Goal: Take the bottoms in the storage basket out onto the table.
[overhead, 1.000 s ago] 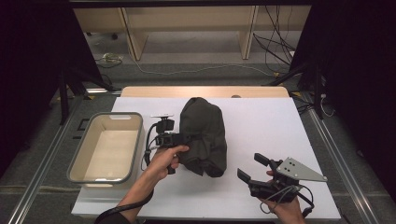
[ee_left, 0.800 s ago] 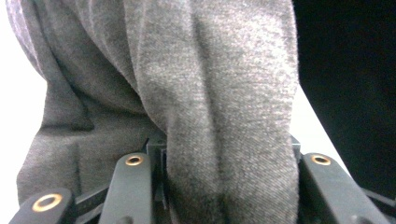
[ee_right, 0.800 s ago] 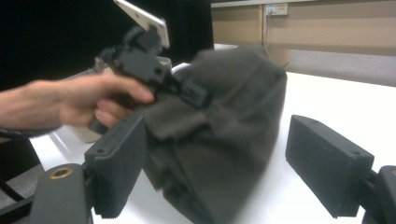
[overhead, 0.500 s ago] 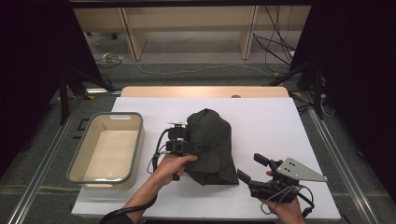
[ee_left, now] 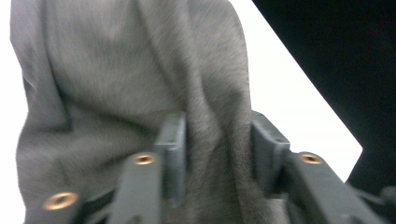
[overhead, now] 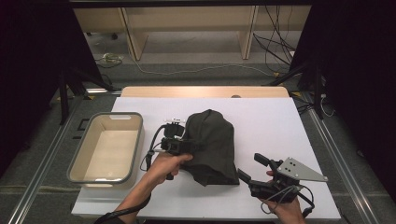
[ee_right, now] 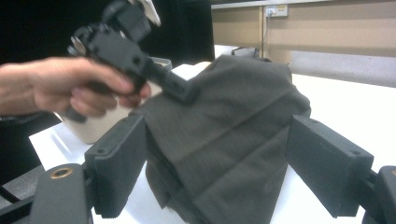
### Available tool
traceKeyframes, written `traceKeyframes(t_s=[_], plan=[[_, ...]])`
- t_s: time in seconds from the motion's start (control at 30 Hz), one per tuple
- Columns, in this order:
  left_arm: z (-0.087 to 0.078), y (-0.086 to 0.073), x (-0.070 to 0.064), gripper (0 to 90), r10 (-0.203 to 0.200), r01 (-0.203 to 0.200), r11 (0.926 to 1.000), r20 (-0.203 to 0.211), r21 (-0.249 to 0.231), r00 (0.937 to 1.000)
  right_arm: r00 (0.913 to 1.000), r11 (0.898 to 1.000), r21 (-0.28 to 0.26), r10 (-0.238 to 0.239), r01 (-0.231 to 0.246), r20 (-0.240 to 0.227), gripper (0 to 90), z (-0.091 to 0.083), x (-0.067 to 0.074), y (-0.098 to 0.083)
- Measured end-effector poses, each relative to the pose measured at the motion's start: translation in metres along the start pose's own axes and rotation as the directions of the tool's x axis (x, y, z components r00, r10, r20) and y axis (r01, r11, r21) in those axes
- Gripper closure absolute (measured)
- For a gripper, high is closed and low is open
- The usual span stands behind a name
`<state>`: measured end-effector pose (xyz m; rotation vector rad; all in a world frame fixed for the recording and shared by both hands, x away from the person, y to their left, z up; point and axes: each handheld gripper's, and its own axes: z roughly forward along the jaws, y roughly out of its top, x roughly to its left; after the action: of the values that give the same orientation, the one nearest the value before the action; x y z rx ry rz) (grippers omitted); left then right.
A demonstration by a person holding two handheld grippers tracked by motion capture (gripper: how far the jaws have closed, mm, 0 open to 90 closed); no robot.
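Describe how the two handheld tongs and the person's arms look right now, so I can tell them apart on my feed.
Both are black two-jaw tools with ribbed rectangular pads and brass-coloured screw inserts on the jaw arms. The left tongs trail a looping black cable and carry a small white-topped block on top. The right tongs carry a grey three-cornered plate with small holes, and cables bunch beneath it. The forearms are bare; a dark band sits near the left elbow.
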<state>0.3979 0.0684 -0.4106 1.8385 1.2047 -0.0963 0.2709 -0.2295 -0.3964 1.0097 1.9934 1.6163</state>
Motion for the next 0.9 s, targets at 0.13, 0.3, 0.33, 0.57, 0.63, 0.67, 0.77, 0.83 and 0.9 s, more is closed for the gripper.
traceKeyframes(t_s=[0.13, 0.3, 0.33, 0.57, 0.63, 0.67, 0.77, 0.83, 0.9], plan=[[0.025, -0.013, -0.01, 70.0, -0.005, 0.004, 0.9998, 0.011, 0.018, 0.9999, 1.0, 1.0, 0.004, 0.006, -0.006, -0.001, 21.6, 0.0, -0.001, 0.0], [0.054, -0.032, -0.03, 67.8, 0.05, -0.05, 0.9979, -0.006, 0.043, 0.9987, 1.0, 1.0, 0.007, -0.004, 0.004, 0.009, 21.6, 0.001, -0.001, -0.001], [0.055, -0.034, -0.032, 66.8, 0.074, -0.073, 0.9963, -0.013, 0.045, 0.9972, 1.0, 1.0, 0.0, -0.003, 0.003, 0.006, 21.6, 0.0, -0.001, 0.0], [0.041, -0.025, -0.032, 51.9, 0.072, -0.072, 0.9963, 0.006, 0.047, 0.9974, 1.0, 1.0, -0.004, -0.004, 0.004, 0.003, 22.0, -0.002, 0.0, 0.001], [0.035, -0.02, -0.032, 47.3, 0.065, -0.065, 0.9977, 0.011, 0.02, 0.9978, 0.9999, 1.0, 0.0, -0.013, 0.013, 0.008, 21.9, -0.002, 0.0, 0.001], [0.031, -0.018, -0.032, 45.9, 0.077, -0.077, 0.997, 0.009, 0.009, 0.997, 0.9999, 1.0, 0.003, -0.008, 0.008, 0.008, 21.9, -0.002, -0.001, 0.0], [0.019, -0.011, -0.033, 42.4, 0.116, -0.115, 0.9929, 0.013, -0.028, 0.9932, 0.9998, 1.0, 0.005, 0.004, -0.004, 0.019, 22.1, -0.001, -0.002, 0.0], [0.011, -0.008, -0.034, 37.4, 0.139, -0.139, 0.9894, -0.006, -0.042, 0.9903, 0.9998, 1.0, 0.007, -0.001, 0.001, 0.02, 22.1, 0.0, -0.002, 0.0], [0.004, -0.006, -0.033, 34.6, 0.149, -0.15, 0.9867, -0.021, -0.062, 0.9886, 0.9998, 1.0, 0.007, -0.006, 0.006, 0.016, 22.0, 0.0, -0.002, 0.0]])
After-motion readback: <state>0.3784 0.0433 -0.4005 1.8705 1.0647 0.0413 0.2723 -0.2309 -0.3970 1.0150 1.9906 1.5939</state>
